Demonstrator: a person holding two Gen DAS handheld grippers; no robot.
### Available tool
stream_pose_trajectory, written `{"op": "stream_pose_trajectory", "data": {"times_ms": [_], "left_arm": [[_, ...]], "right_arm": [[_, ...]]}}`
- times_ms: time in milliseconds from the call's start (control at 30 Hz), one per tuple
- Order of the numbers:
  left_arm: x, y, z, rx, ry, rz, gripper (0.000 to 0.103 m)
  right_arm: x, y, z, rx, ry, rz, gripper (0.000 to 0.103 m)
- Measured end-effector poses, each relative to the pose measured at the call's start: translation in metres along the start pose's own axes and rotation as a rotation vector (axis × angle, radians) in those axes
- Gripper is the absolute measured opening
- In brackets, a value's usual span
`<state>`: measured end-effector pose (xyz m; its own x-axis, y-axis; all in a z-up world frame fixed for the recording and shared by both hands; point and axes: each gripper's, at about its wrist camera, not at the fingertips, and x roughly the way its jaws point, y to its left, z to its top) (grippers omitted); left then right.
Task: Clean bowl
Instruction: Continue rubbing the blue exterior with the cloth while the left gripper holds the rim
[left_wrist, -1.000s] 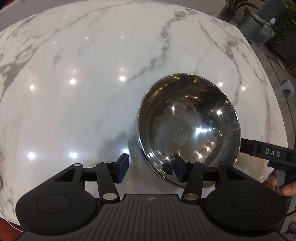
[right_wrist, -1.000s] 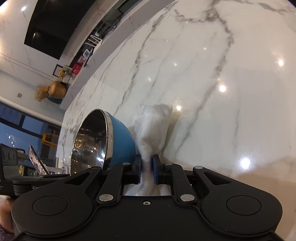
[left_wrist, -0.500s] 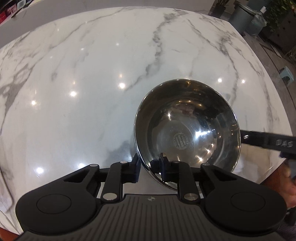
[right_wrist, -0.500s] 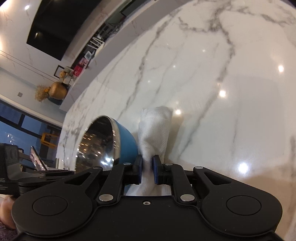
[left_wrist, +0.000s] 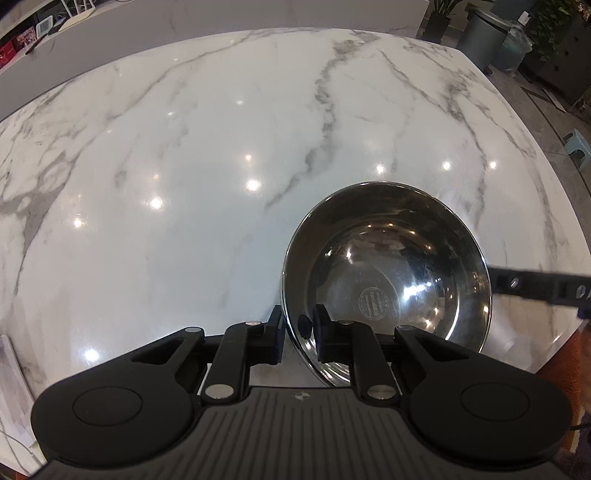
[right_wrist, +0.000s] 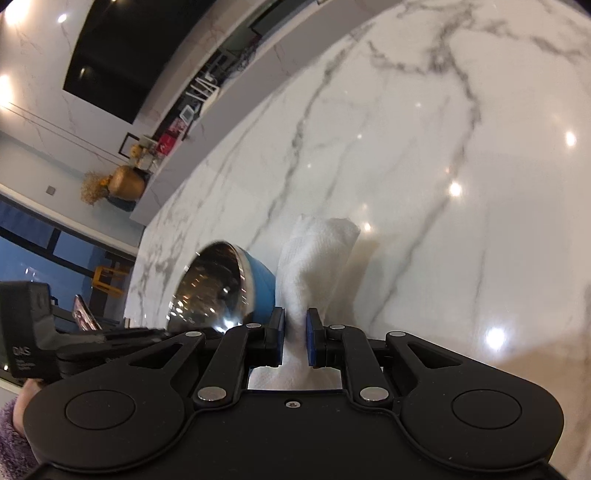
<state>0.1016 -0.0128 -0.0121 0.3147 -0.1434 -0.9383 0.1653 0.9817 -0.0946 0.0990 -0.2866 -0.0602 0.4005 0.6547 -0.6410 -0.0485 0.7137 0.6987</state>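
The steel bowl (left_wrist: 388, 273), blue on the outside (right_wrist: 263, 288), sits tilted at the near right of the marble table (left_wrist: 184, 184). My left gripper (left_wrist: 297, 328) is closing tight on the bowl's near rim, one pad inside and one outside. A white folded cloth (right_wrist: 317, 254) sticks up from my right gripper (right_wrist: 295, 332), which is shut on it just right of the bowl. The right gripper's black body (left_wrist: 535, 286) reaches in beside the bowl's right rim. The bowl's inside looks shiny, with a round stamp at the bottom.
The table's edge runs close along the right, with a grey bin (left_wrist: 487, 33), plants and a small stool (left_wrist: 578, 142) on the floor beyond. Papers (left_wrist: 11, 369) lie at the near left. A counter with a gold vase (right_wrist: 125, 182) stands behind the table.
My left jaws went from wide apart to closed on the bowl's rim. In the right wrist view the bowl has shifted and looks smaller. The cloth stays gripped.
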Motion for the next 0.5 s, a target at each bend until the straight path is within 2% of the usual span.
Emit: {"op": "stream_pose_trajectory", "data": {"times_ms": [133,200,267,367,433,500], "left_arm": [[0.001,0.002,-0.001,-0.021,0.007,-0.009,0.017],[0.003,0.006,-0.004,-0.063,0.034,-0.021,0.027],[0.004,0.008,-0.006,-0.081,0.041,-0.024,0.032],[0.003,0.010,-0.009,-0.098,0.049,-0.032,0.032],[0.002,0.006,-0.011,-0.075,0.047,-0.033,0.030],[0.001,0.003,-0.011,-0.048,0.036,-0.036,0.020]], "right_arm": [[0.011,-0.001,-0.010,-0.003,0.028,-0.007,0.012],[0.012,-0.001,-0.011,0.006,0.022,-0.002,0.012],[0.010,-0.003,-0.011,0.010,0.021,0.000,0.012],[0.010,-0.002,-0.012,0.009,0.020,-0.001,0.012],[0.011,-0.001,-0.012,0.009,0.020,-0.003,0.012],[0.010,0.000,-0.012,0.003,0.021,-0.007,0.012]]}}
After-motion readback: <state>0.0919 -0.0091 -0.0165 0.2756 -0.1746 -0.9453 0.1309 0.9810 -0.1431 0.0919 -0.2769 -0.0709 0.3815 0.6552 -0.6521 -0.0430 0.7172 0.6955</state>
